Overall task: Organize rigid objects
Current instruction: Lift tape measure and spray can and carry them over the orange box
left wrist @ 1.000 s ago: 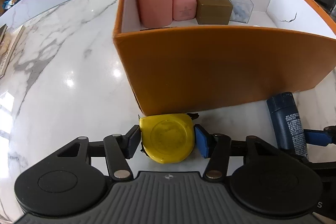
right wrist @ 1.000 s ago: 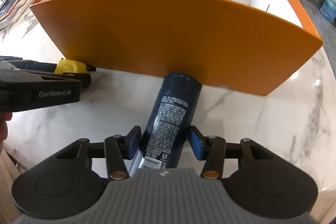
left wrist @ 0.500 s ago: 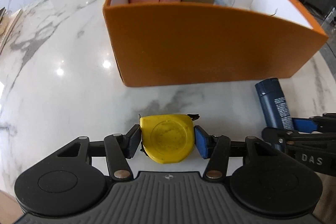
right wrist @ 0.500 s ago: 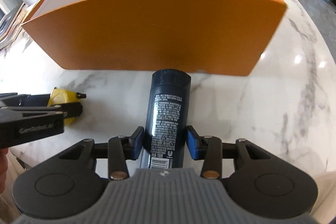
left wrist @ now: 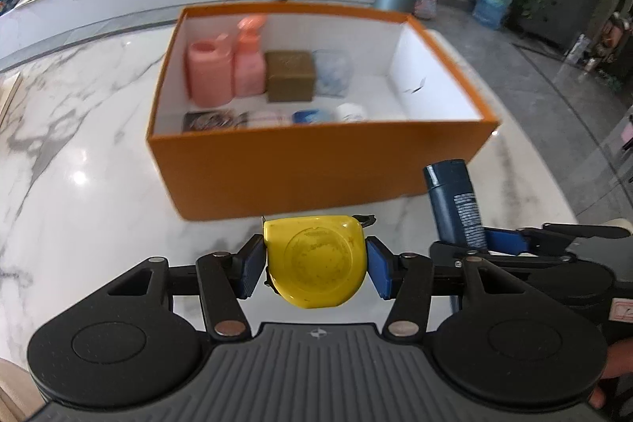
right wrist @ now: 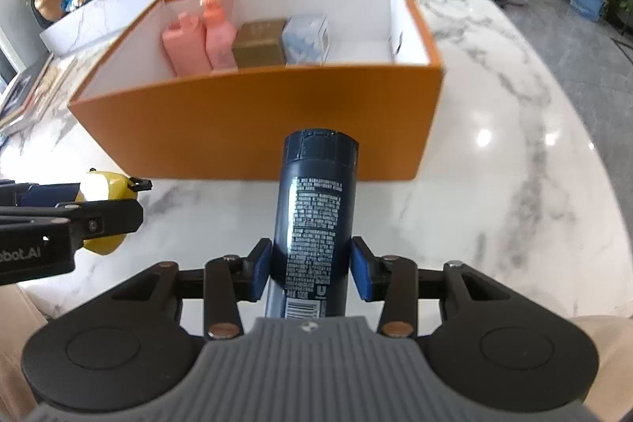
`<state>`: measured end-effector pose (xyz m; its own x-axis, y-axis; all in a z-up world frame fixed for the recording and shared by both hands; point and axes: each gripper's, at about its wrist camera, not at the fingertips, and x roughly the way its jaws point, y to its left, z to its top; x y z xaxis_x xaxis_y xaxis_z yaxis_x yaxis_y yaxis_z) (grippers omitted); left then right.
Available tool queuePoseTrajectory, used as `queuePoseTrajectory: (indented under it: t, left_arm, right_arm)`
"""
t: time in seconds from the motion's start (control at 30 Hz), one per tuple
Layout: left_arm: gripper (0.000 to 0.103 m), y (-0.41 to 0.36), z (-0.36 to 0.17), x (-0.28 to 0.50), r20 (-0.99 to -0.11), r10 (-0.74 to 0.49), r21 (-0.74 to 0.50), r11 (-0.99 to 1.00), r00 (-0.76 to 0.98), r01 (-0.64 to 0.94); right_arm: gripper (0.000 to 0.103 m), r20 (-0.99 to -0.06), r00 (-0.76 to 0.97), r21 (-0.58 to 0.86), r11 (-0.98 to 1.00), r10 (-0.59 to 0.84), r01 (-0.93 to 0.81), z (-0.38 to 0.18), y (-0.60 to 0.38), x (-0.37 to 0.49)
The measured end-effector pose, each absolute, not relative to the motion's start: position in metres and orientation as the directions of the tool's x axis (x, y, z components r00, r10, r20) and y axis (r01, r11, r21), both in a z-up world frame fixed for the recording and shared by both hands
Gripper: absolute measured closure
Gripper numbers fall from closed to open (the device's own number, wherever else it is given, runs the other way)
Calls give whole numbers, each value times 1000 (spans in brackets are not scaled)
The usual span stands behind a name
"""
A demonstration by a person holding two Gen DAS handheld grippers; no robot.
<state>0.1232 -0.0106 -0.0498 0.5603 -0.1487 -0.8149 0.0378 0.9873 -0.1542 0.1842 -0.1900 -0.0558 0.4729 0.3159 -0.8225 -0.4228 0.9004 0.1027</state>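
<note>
While both tools are loaded and raised, read the scene left to right:

Left gripper (left wrist: 315, 265): your blue pads are clamped on the yellow tape measure (left wrist: 315, 260), flat face up, its black hook tab pointing toward 2 o'clock.

Orange box (left wrist: 316, 173): it lies at 12 o'clock from both tools, near wall facing you, long axis running 9 to 3. Its back row holds two pink bottles (left wrist: 225, 70), a gold box (left wrist: 290, 75) and a clear case (left wrist: 331, 72); small items line the near wall inside, too blurred to name.

Free space: the white floor (left wrist: 415, 97) toward 1 o'clock looks unoccupied.

Right gripper (right wrist: 311, 269): your pads are closed on the dark blue bottle (right wrist: 316, 208), gripped low on the body, cap leading.

Bottle axis: it points straight at 12 o'clock, crosswise to the box's long side.

Nearer hand: judging by the views, your right one sits closer to the open corner, so the bottle likely goes first; the near rim must be cleared.
</note>
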Motion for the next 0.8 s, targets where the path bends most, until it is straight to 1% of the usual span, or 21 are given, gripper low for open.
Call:
queuePoseTrajectory:
  t: [0.33,0.57,0.8]
  left_arm:
    - [41,-27,-10,146,-777,-193,-170,981,599,96]
    - [41,-28,14,179,-748,-222,-189,975,626,119]
    - [41,-24,29,212,-724,-226,-189,974,652,128]
  right_arm:
    - [59,-750,552,84,880,365,-467,-4,-203,184]
    - [59,-699,589,90,867,406,-490,37,-206,210]
    - [59,-640,643,53,859,420,-509,69,-192,241]
